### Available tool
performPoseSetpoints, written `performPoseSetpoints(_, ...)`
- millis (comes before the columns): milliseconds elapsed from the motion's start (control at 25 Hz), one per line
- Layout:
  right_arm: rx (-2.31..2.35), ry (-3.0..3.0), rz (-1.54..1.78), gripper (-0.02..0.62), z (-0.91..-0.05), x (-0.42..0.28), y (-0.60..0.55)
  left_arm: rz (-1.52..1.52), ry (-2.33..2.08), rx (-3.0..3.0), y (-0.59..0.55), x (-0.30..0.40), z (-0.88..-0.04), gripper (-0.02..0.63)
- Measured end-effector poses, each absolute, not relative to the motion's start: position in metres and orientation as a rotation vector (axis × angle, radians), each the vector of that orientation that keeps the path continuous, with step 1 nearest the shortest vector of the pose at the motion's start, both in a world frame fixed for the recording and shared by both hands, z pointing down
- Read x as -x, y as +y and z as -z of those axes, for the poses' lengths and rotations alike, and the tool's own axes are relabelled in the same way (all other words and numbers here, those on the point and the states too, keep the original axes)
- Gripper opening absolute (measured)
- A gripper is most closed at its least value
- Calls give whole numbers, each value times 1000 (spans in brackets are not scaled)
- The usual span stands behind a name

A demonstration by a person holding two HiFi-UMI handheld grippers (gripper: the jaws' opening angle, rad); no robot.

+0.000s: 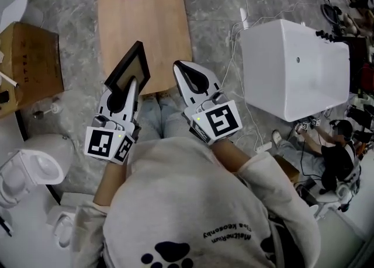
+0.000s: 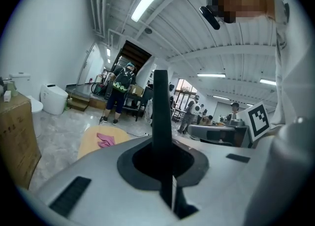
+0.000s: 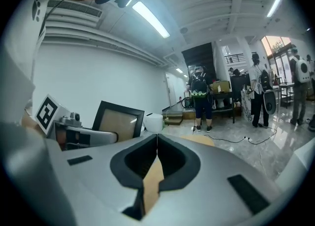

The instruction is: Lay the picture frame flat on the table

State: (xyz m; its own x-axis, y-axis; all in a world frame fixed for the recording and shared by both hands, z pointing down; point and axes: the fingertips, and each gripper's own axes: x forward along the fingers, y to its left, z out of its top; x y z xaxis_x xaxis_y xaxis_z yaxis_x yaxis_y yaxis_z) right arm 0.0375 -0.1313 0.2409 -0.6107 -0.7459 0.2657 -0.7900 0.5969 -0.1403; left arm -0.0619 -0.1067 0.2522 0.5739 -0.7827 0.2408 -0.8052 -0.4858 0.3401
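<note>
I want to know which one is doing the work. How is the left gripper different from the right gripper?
The left gripper is shut on the black picture frame; the right gripper holds nothing. The left gripper's jaws pinch the frame's edge between them; the right gripper's jaws meet each other. Both are white, shut, and point toward the wooden table.

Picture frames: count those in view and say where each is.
1. The picture frame is clamped upright in the left gripper, at the near end of the wooden table. No other shows.
</note>
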Motion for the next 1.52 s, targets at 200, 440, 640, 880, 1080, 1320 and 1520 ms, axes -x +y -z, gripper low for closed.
performPoseSetpoints(200, -1267, -2623, -391, 11, -257, -35, -137, -77, -1227, -2394, -113, 60, -270, 18)
performPoseSetpoints(440, -1220, -2612, -440, 11, -285, -29, -138, -95, -1151, -2391, -115, 55, -295, 18)
performPoseSetpoints(640, -1179, -2596, -442, 11, -309, -30, -146, -92, -1131, -2390, -123, 57, -315, 18)
performPoseSetpoints(880, -1171, -2572, -431, 11, -339, -39, -165, -57, -1105, -2364, -134, 57, -342, 18)
performPoseSetpoints(1080, -1147, -2579, -475, 11, -362, -39, -163, -63, -1083, -2374, -132, 55, -359, 18)
performPoseSetpoints(1320, -1119, -2607, -510, 11, -383, -29, -162, -41, -1079, -2366, -130, 57, -382, 17)
performPoseSetpoints(1520, -1097, -2621, -499, 11, -398, -27, -158, -28, -1058, -2375, -124, 49, -397, 18)
